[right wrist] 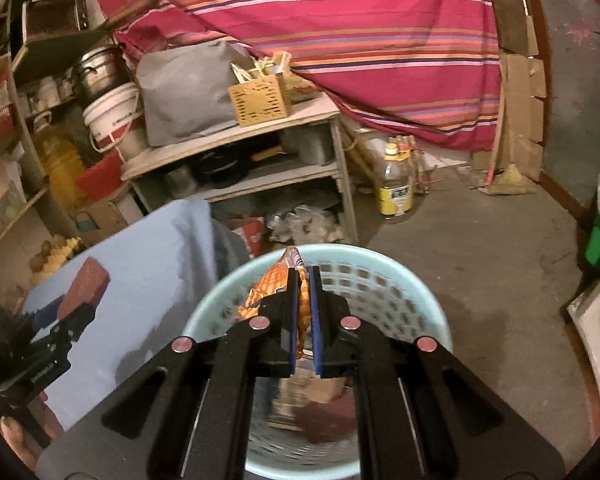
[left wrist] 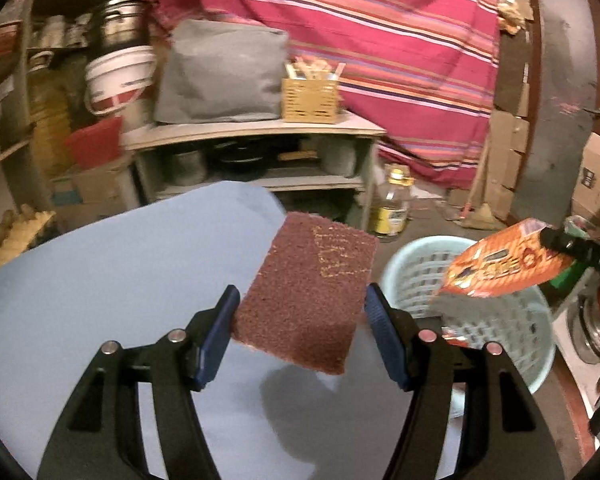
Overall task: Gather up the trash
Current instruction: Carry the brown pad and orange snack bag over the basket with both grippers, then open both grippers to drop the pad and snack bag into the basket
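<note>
**Both tools loaded over the bin**

Basket bottom is a blur, can't really make out what's in there. Right tool (right wrist: 305,312) is clamped on an orange snack wrapper (right wrist: 268,292), right over the light blue basket (right wrist: 404,300). Left tool (left wrist: 302,332) is clamped on a brown scouring pad (left wrist: 308,292) above the blue bench (left wrist: 100,280), basket at 3 o'clock.
</note>
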### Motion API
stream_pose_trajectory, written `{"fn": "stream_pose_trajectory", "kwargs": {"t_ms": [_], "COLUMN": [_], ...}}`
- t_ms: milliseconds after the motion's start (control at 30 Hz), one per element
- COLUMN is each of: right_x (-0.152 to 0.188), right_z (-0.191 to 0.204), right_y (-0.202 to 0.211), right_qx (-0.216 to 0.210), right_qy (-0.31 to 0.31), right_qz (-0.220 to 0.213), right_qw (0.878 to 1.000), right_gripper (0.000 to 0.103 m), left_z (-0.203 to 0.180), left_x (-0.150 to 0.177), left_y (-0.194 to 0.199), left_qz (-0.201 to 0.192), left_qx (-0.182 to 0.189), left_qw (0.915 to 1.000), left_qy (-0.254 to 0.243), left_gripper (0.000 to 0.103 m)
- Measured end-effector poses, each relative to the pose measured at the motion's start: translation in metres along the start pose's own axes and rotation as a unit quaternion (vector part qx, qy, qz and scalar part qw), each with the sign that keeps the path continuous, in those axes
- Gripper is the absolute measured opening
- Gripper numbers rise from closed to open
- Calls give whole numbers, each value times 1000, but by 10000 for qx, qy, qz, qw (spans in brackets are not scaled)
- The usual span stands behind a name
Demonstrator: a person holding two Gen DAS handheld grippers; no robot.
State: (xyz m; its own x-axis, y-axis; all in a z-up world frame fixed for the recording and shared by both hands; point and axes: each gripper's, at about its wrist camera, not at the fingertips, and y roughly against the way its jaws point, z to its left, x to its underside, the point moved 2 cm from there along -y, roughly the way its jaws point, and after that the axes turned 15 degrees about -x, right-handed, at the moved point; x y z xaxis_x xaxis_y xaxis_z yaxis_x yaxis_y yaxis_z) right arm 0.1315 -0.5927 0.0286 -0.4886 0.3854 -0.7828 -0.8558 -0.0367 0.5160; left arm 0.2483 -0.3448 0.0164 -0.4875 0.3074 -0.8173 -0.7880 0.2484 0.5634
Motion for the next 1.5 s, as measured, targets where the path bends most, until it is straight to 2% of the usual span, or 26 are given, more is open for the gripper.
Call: {"fn": "stream_pose_trajectory", "kwargs": {"t_ms": [133, 367, 567, 767, 1033, 1100, 1133, 1233, 1300, 1333, 1367, 1433, 1500], "right_x": [7, 9, 7, 9, 10, 11, 11, 13, 14, 15, 16, 19, 24], "right_z": [-13, -36, -42, -39, -30, -25, -23, -20, -18, -17, -15, -9, 3], "right_y": [6, 6, 4, -3, -19, -25, -28, -34, -39, -41, -42, -42, -41], "right_qx": [228, 195, 190, 209, 212, 188, 213, 230, 233, 209, 206, 238, 253], "right_qy": [139, -227, -386, -334, -228, -175, -138, -125, -116, -110, -94, -24, 117], "right_qz": [63, 66, 54, 142, 249, 268, 246, 266, 304, 349, 366, 349, 359], "right_qw": [9996, 9995, 9991, 9991, 9992, 9993, 9994, 9993, 9992, 9991, 9991, 9991, 9990], "right_gripper": [6, 6, 6, 6, 7, 9, 13, 60, 63, 68, 79, 88, 93], "left_z": [-40, -90, -110, -103, -67, -59, -55, -40, -27, -21, -12, 3, 19], "left_x": [-4, -8, -13, -11, -15, -15, -15, -12, -10, -9, -6, -2, 4], "left_y": [-6, -20, -29, -30, -26, -23, -21, -13, -4, -1, 6, 18, 30], "left_qz": [55, 146, 175, 218, 167, 115, 97, 47, -10, -34, -80, -147, -201], "left_qx": [208, 407, 438, 440, 219, 108, 71, -17, -110, -150, -228, -328, -392], "left_qw": [9997, 9988, 9981, 9982, 9995, 9997, 9998, 9999, 9999, 9999, 9997, 9993, 9990], "left_qy": [-95, -242, -400, -353, -173, -168, -163, -118, -80, -68, -35, 30, 104], "left_gripper": [64, 64, 65, 78, 83, 83, 83, 84, 85, 86, 88, 89, 91]}}
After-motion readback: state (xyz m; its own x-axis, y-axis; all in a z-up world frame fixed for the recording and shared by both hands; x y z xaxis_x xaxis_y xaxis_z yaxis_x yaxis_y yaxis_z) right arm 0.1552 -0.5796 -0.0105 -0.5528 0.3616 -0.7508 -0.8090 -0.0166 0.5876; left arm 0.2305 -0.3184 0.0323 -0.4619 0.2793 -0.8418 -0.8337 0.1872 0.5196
